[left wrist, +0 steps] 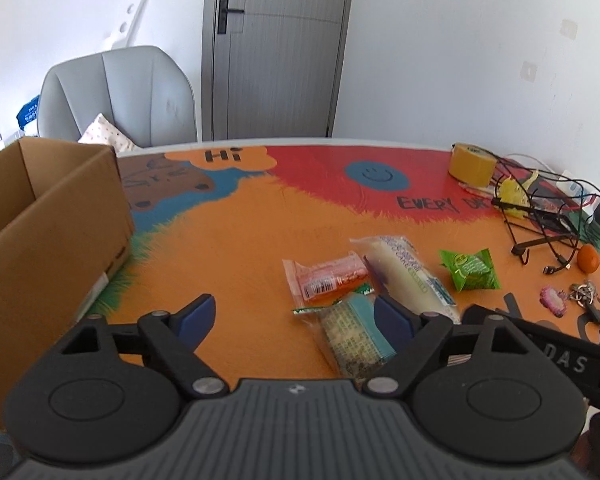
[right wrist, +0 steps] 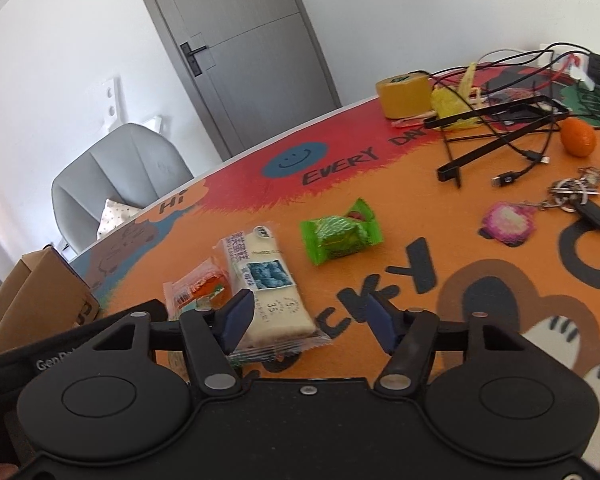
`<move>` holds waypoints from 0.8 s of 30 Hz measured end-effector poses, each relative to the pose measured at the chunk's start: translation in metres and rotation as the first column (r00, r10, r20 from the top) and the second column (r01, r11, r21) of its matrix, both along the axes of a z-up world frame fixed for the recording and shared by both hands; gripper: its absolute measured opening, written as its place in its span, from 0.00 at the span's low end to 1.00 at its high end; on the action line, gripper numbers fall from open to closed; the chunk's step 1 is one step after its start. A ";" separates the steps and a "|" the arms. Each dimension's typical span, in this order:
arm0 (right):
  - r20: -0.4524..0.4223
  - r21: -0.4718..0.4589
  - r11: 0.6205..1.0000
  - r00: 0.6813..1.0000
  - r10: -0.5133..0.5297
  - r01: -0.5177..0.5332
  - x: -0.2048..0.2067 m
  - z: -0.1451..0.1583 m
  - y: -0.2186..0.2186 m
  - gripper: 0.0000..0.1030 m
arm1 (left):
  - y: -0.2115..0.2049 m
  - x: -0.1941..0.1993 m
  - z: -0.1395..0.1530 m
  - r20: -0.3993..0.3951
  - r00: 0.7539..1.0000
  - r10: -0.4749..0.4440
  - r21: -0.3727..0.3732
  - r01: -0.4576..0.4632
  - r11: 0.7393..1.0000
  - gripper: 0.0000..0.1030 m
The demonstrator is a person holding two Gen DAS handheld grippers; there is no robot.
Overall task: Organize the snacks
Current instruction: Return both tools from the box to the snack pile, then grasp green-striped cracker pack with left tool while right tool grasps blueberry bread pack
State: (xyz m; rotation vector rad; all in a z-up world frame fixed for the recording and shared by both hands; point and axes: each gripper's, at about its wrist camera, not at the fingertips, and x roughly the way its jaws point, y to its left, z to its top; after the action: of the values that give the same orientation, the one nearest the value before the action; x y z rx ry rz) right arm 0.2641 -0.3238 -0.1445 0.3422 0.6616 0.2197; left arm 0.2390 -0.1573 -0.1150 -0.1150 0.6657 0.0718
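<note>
Colourful cartoon mat is covering the bench (left wrist: pixel 260 216), grey door and grey chair sitting behind it. Four snack packs are lying clustered mid-bench: orange pack (left wrist: pixel 326 278), long white cake pack (left wrist: pixel 406 276), green pack (left wrist: pixel 470 270) a little apart to the right, and a teal-and-beige pack (left wrist: pixel 354 332) nearest the left gripper (left wrist: pixel 294 318). Cardboard box (left wrist: pixel 48 216) is standing open at the left, looking like the likely destination. Left gripper is hovering low over the bench, jaws spread wide and holding nothing, right-hand pad sitting over the teal-and-beige pack. Right gripper (right wrist: pixel 310 314) is also hovering with jaws spread and empty, its left pad overlapping the near end of the white cake pack in its own view; contact can't be told. Handling guess: all four are looking light, film-wrapped, slippery and crushable; the cake is probably soft, so pinching across the narrow width mid-body is looking safest, with light force. Clutter at the far right (tape roll (left wrist: pixel 472 164), cables (left wrist: pixel 548 200), an orange fruit (left wrist: pixel 588 258), keys (left wrist: pixel 584 294)) is sitting clear of the snacks.
</note>
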 end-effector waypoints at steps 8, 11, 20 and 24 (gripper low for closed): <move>0.012 0.013 0.999 0.999 0.039 -0.039 0.002 -0.008 0.004 0.16 | -0.004 0.013 -0.006 -0.024 1.000 -0.001 0.007 0.001 1.000 0.80; 0.001 -0.001 1.000 1.000 0.015 -0.015 0.001 -0.011 -0.004 0.09 | -0.015 0.014 -0.008 -0.024 0.999 -0.029 0.009 0.030 1.000 0.80; -0.040 0.068 0.998 0.999 -0.014 0.016 -0.001 -0.018 -0.028 0.11 | -0.034 0.023 -0.025 -0.079 0.995 -0.065 0.023 0.067 0.997 0.59; -0.037 0.084 0.996 0.999 0.005 -0.002 0.005 -0.016 -0.024 0.21 | -0.032 0.027 -0.025 -0.086 0.995 -0.050 0.045 0.054 0.998 0.46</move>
State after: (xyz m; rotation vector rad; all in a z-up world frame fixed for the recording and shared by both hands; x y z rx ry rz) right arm 0.2695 -0.3475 -0.1610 0.4265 0.6911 0.2452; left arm 0.2663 -0.1893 -0.1399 -0.0495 0.7507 0.0421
